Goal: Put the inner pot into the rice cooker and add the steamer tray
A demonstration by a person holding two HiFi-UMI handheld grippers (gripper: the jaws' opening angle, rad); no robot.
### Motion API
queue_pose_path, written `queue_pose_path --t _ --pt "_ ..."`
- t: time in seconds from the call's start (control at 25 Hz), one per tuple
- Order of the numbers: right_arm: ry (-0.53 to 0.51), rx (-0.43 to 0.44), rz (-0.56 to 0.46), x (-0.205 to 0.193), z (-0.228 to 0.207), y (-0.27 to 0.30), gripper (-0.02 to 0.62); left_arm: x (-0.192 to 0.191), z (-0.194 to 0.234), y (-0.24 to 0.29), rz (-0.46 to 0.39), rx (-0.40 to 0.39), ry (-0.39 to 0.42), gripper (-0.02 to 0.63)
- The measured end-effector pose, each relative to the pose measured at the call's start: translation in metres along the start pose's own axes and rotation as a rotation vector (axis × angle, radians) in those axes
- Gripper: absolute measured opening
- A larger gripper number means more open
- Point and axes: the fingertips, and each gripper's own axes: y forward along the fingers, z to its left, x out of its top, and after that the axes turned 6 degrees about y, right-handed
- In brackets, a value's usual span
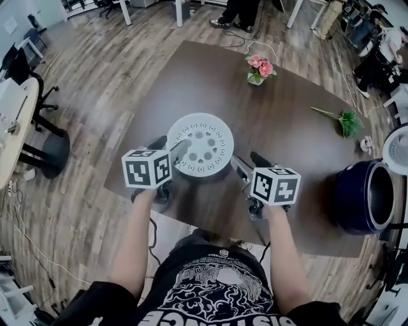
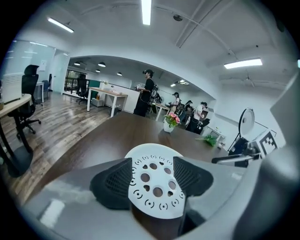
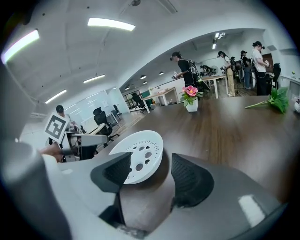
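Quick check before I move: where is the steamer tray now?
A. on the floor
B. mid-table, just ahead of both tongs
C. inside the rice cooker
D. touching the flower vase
B: the steamer tray lies in the middle of the table, just ahead of the left tongs and right tongs, far from the rice cooker at its right edge.

A dark brown table (image 1: 280, 127) stands on a wood-plank floor (image 1: 95, 70). Near its far edge sits a small pot of pink flowers (image 1: 260, 69). A green leafy sprig (image 1: 345, 122) lies toward the right side, well apart from the pot. A black office chair (image 1: 18, 63) stands off to the left. Beyond the table's far edge, a person's legs (image 1: 239, 13) show near a loose cable (image 1: 245, 43).
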Motion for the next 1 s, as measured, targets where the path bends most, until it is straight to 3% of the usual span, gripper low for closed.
queue_pose_path --t 0.24,0.52,0.72,1.0 --pt "0.048 -0.033 0.029 -0.008 0.003 0.026 0.264 -0.003 0.032 0.023 0.082 -0.059 -0.04 0.273" --pt "0.121 -0.06 0.057 -0.019 0.001 0.042 0.261 -0.012 0.038 0.048 0.178 -0.213 -0.091 0.274" --pt "0.192 -0.056 0.062 -0.026 0.0 0.049 0.234 -0.024 0.046 0.055 0.243 -0.245 -0.086 0.273" --pt "0.272 -0.04 0.06 -0.034 -0.002 0.056 0.19 -0.031 0.048 0.06 0.262 -0.295 -0.164 0.184"
